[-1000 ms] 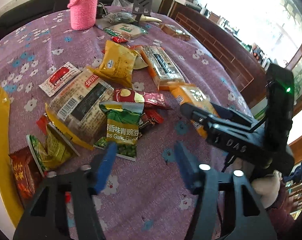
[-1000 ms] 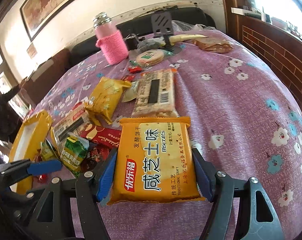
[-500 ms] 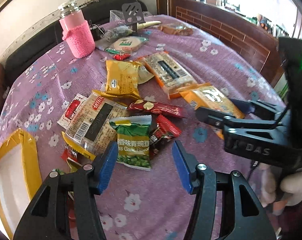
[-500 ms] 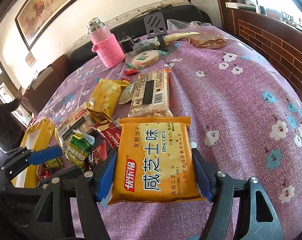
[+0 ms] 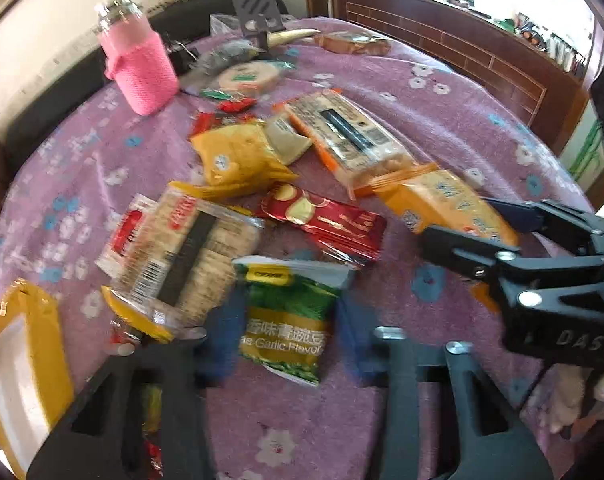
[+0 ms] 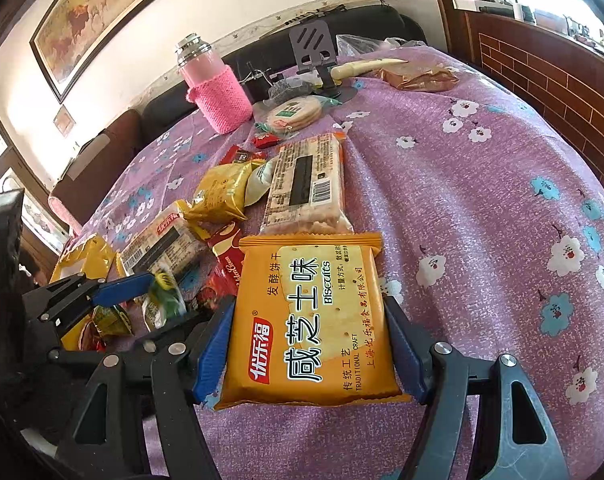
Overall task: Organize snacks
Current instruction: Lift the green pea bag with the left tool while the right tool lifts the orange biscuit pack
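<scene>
Near centre of purple cloth (image 5: 442, 128): green pea pkt (image 5: 287, 316) between left gripper (image 5: 281, 336) jaws, just closing in, contact unclear. Right gripper (image 6: 308, 344) clamped on orange biscuit pkt (image 6: 308, 316)

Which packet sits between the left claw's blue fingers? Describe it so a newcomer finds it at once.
Start at the tall pink knitted bottle at the far side of the purple flowered tablecloth, then come down the snack pile to its near end. There lies the small green foil packet, between the left claw fingers, which have just been closing. It alone reads "Garlic Flavor" under a yellow label.
</scene>
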`<control>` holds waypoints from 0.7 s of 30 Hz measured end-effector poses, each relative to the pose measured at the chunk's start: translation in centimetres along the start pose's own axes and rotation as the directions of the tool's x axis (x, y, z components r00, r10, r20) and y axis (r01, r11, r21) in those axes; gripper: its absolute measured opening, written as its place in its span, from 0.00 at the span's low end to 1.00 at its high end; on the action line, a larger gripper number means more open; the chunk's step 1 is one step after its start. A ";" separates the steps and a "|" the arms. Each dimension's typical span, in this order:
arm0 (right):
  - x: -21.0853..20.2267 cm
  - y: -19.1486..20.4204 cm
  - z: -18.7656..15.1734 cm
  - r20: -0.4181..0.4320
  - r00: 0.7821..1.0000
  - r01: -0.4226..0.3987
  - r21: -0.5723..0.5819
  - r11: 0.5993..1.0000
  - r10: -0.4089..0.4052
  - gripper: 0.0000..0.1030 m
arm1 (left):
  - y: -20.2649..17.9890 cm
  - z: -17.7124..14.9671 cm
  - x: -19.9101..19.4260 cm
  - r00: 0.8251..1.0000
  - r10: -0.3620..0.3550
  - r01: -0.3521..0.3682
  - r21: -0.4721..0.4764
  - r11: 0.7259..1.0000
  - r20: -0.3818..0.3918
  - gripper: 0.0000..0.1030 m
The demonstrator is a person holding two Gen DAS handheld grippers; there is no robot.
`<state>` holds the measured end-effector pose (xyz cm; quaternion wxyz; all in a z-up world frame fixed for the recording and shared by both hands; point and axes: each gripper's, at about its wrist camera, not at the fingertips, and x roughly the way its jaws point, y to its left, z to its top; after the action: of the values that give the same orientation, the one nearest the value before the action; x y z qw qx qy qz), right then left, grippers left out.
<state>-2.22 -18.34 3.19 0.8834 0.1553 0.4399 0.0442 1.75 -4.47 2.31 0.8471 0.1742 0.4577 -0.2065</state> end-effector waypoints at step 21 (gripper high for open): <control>-0.8 0.1 0.1 0.056 0.998 -0.039 0.008 0.999 0.038 0.70 | 1.1 -4.1 -7.5 0.990 -0.009 0.028 -0.132 0.991 0.138 0.36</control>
<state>-2.62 -18.48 3.92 0.8936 0.1691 0.4123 0.0547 -4.30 -0.13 6.62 0.8843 0.0982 0.4129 -0.1947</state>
